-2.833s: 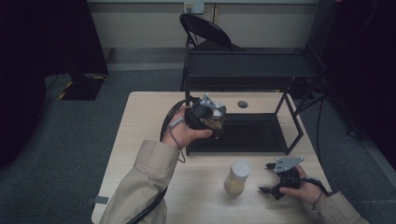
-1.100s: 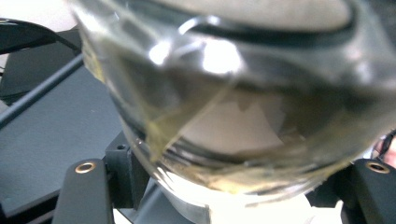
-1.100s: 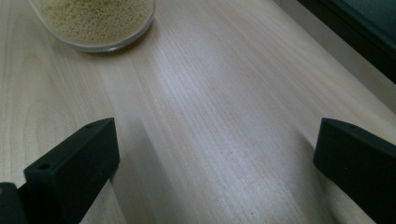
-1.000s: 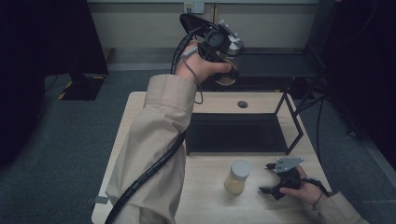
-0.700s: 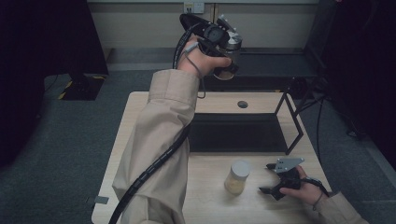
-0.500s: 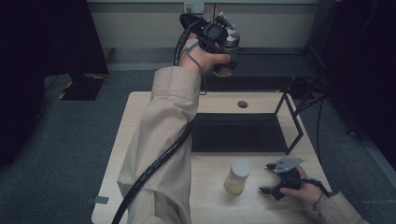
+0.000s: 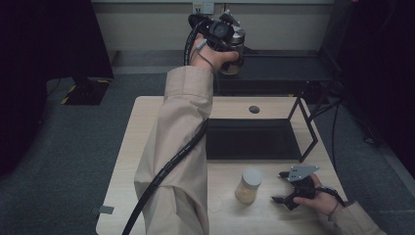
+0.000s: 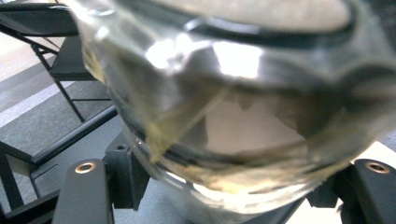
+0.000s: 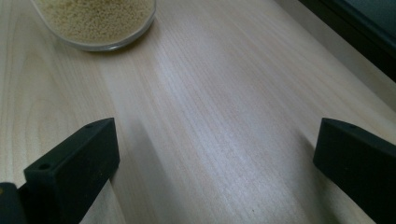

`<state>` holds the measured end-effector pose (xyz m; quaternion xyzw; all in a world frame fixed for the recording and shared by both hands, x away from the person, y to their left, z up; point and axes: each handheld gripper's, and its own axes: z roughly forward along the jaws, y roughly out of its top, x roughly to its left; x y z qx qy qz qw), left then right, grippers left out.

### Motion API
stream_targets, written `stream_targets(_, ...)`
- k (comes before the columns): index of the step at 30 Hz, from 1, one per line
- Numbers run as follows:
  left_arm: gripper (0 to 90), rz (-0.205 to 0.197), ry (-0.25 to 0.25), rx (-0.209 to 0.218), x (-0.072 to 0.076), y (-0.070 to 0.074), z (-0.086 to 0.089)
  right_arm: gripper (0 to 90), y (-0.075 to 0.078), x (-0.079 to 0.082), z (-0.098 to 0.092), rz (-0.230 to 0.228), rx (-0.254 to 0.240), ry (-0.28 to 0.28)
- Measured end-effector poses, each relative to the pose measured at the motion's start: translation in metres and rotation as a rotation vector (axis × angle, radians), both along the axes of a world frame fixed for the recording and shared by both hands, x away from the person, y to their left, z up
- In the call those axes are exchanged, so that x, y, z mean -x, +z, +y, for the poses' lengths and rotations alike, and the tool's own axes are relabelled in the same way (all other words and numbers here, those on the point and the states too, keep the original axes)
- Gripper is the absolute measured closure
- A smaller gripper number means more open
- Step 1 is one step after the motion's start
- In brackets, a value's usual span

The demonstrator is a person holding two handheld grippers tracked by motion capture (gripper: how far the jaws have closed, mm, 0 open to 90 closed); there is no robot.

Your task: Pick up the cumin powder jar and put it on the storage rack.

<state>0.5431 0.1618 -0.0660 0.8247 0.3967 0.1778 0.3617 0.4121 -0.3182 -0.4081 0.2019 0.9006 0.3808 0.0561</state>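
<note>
Held jar: a clear glass jar (image 7: 231, 58) sits clamped in the left gripper (image 7: 222, 36), raised at about 12 o'clock in the high view, above the far black shelf surface and well apart from the table. In the left gripper view the jar (image 8: 233, 102) is very close and blurred; a thin yellowish residue clings to its wall and bottom.
Left gripper jaws: closed on the glass jar, one black jaw at each side of its base in the left gripper view.
Left arm: a beige sleeve (image 7: 181, 147) stretches from 6 o'clock up to 12 o'clock, the gripper's black cable (image 7: 166, 169) trailing along it.
Second jar: a jar with a pale lid (image 7: 248, 186), filled with small yellow-beige grains, stands upright on the table at about 5 o'clock; its grain-filled base (image 9: 95, 21) shows at 11 o'clock in the right gripper view.
Right gripper: the right gripper (image 7: 286, 188) rests low over the table at 4 o'clock, just beside the second jar and apart from it.
Right gripper jaws: standing wide, bare wood between them, holding nothing.
Table: light wooden table (image 7: 132, 161).
Rack: a black metal-framed rack (image 7: 303, 127) stands on the table's far half, its dark lower tray at the centre.
Small disc: a small dark round disc (image 7: 254, 109) lies on the tabletop at 1 o'clock, behind the tray.
</note>
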Motion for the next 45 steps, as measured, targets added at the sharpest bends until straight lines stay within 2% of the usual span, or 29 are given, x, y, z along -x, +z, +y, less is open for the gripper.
stream_targets(6,31.0,0.010,0.019,0.005,-0.005,-0.007,-0.001,0.0,0.000,0.000,0.000,0.001,0.000,0.000)
stream_targets(12,31.1,0.003,0.029,-0.011,-0.007,-0.012,-0.006,0.0,0.000,0.000,0.000,0.000,0.000,0.000)
stream_targets(18,31.0,-0.001,0.040,-0.004,-0.009,-0.017,-0.007,0.0,0.000,0.000,0.000,0.000,0.000,0.002)
stream_targets(31,31.0,0.004,0.043,0.018,-0.011,-0.020,-0.004,0.0,0.000,0.000,0.000,0.000,0.000,0.002)
stream_targets(45,30.9,0.010,0.049,0.024,-0.011,-0.021,-0.003,0.0,0.000,0.000,0.000,0.000,0.000,0.001)
